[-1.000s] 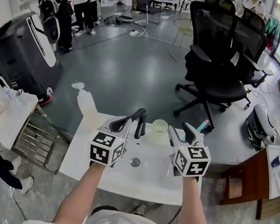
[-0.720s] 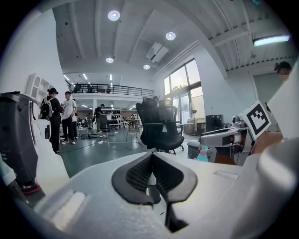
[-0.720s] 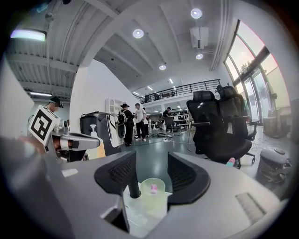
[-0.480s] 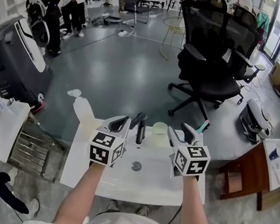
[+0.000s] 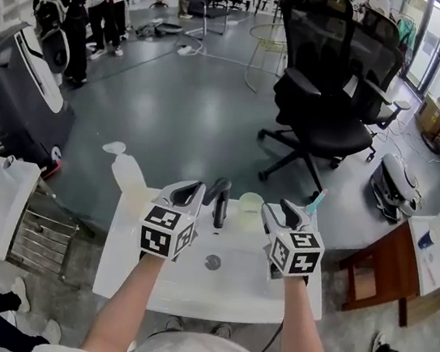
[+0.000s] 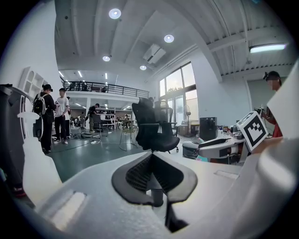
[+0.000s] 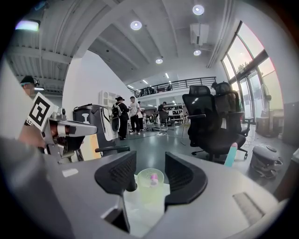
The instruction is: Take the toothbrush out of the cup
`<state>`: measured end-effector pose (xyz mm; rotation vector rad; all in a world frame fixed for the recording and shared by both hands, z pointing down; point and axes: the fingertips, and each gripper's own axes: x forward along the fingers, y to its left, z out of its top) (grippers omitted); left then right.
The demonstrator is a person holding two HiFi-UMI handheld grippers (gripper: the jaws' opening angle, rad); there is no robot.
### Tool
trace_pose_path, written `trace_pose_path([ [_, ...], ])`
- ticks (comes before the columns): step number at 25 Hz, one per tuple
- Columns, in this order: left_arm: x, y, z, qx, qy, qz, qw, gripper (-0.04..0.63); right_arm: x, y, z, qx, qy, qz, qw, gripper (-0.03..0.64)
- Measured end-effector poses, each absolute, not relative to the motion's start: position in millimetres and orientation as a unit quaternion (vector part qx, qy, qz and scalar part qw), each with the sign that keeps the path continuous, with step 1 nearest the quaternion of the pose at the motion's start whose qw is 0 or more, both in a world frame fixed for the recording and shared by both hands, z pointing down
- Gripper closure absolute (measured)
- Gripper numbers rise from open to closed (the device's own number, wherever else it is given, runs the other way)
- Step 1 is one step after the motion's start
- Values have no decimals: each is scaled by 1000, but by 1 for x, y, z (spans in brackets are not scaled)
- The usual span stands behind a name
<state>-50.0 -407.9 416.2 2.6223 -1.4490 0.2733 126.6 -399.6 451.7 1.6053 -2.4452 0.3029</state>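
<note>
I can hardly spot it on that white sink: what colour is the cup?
Pale, see-through yellow-green; the cup shows best in the right gripper view.

Looking down on a white sink (image 5: 187,285) standing on grey floor (image 5: 172,115). Carrying a black faucet (image 5: 218,199) at the back middle, a pale cup (image 5: 250,207) just right of it. Bearing a pale bottle (image 5: 128,175) at the back left corner, a teal tube (image 5: 315,200) at the back right. Showing a drain (image 5: 213,262) mid-basin.
</note>
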Motion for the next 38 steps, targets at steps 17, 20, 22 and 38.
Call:
trace_pose_path([
  [17,-70,-415,418,868,-482,96,63,591,117,-410,499,548,-816,141,120,442],
  [20,-72,-417,419,868,-483,96,64,591,116,-411,505,549,-814,148,121,446],
  [22,-73,-418,419,868,-483,96,65,591,116,-413,509,550,-812,152,122,449],
  [38,-83,-431,426,865,-487,103,68,591,111,-422,540,552,-804,177,132,480],
])
